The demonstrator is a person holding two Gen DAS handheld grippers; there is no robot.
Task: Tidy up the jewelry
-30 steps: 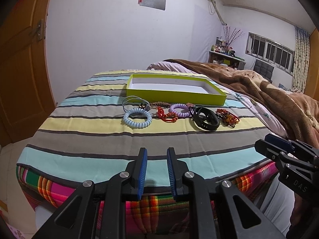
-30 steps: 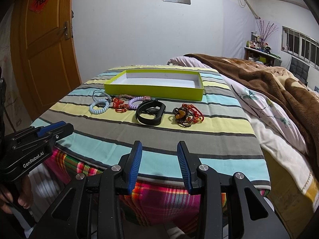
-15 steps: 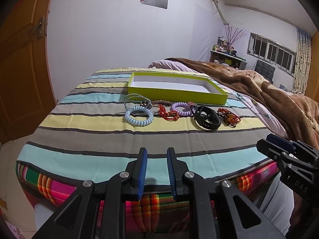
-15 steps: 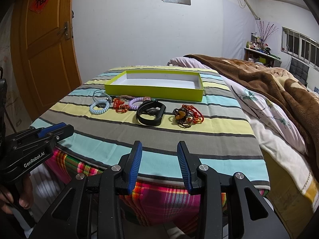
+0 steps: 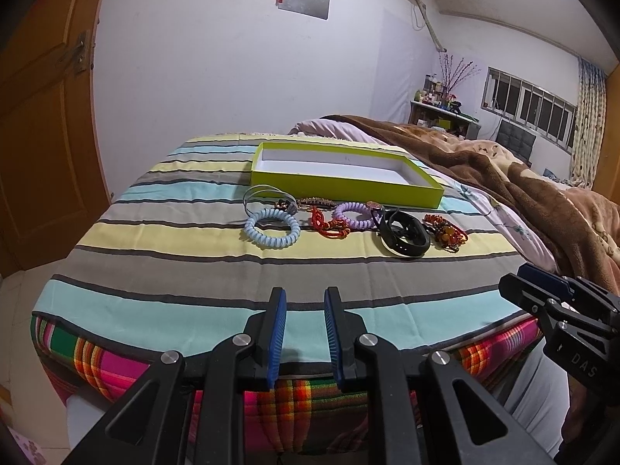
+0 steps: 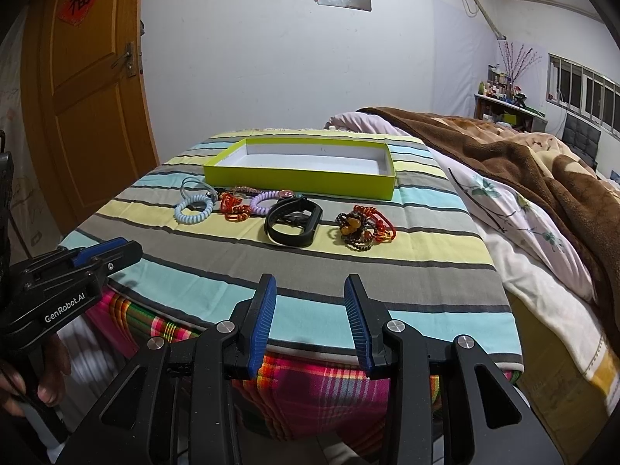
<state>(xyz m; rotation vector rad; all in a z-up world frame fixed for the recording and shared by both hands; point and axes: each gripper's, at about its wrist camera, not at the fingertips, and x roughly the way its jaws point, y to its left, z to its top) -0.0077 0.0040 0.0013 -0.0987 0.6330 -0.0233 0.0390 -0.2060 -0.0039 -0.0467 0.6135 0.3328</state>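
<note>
A row of jewelry lies on the striped bedspread in front of an empty lime-green box [image 5: 345, 184] [image 6: 302, 176]: a light-blue coil bracelet [image 5: 272, 228] [image 6: 193, 209], a red knotted cord [image 5: 329, 226] [image 6: 233, 207], a purple coil bracelet [image 5: 354, 215] [image 6: 263, 203], a black band [image 5: 405, 234] [image 6: 293, 226] and a brown-and-red bead bracelet [image 5: 445, 232] [image 6: 364, 228]. My left gripper [image 5: 305, 333] is open and empty at the bed's near edge. My right gripper [image 6: 310, 325] is open wider, also empty, at the near edge.
A brown blanket [image 6: 523, 162] covers the bed to the right. A wooden door [image 6: 85, 108] stands at the left. The striped spread [image 5: 193, 271] hangs over a plaid sheet at the bed's near edge.
The left gripper has crept slightly forward and tilted; the jewelry row sits a little higher in its view. The right gripper has barely moved.
</note>
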